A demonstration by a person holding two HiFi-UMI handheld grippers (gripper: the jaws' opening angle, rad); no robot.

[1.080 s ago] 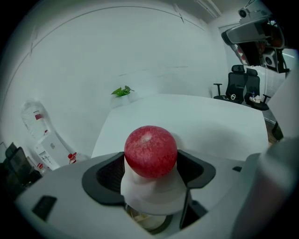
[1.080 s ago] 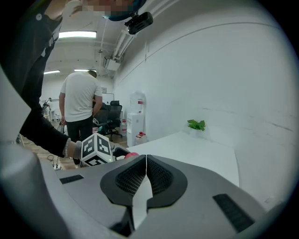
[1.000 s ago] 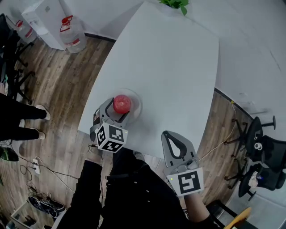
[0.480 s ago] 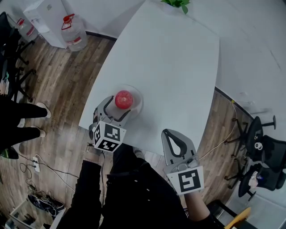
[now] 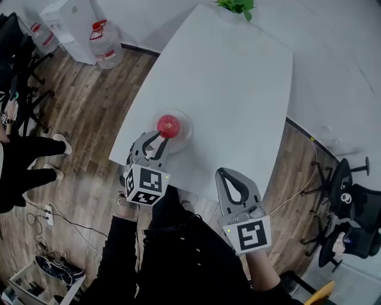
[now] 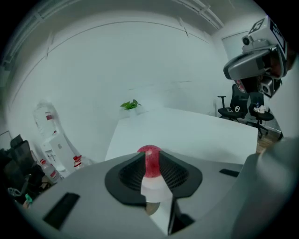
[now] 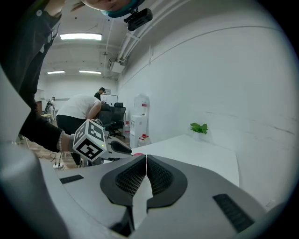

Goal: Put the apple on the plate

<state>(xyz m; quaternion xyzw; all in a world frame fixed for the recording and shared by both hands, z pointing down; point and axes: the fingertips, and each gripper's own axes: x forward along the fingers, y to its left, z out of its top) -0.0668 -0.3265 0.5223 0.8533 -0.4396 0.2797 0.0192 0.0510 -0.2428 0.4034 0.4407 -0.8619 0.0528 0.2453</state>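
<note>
A red apple rests on a clear glass plate near the front left corner of the white table. My left gripper hangs just short of the plate, a little above it. Its jaws are closing and nothing is between them. In the left gripper view the apple shows beyond the narrow gap of the left gripper. My right gripper is shut and empty at the table's near edge; in the right gripper view its jaws meet.
A small potted plant stands at the table's far end. Water bottles and a dispenser stand on the wooden floor at the left, where a person's legs are. Office chairs stand at the right.
The left gripper has drawn back from the apple and risen, and its jaws have narrowed. The apple stays on the plate. The right gripper has kept still.
</note>
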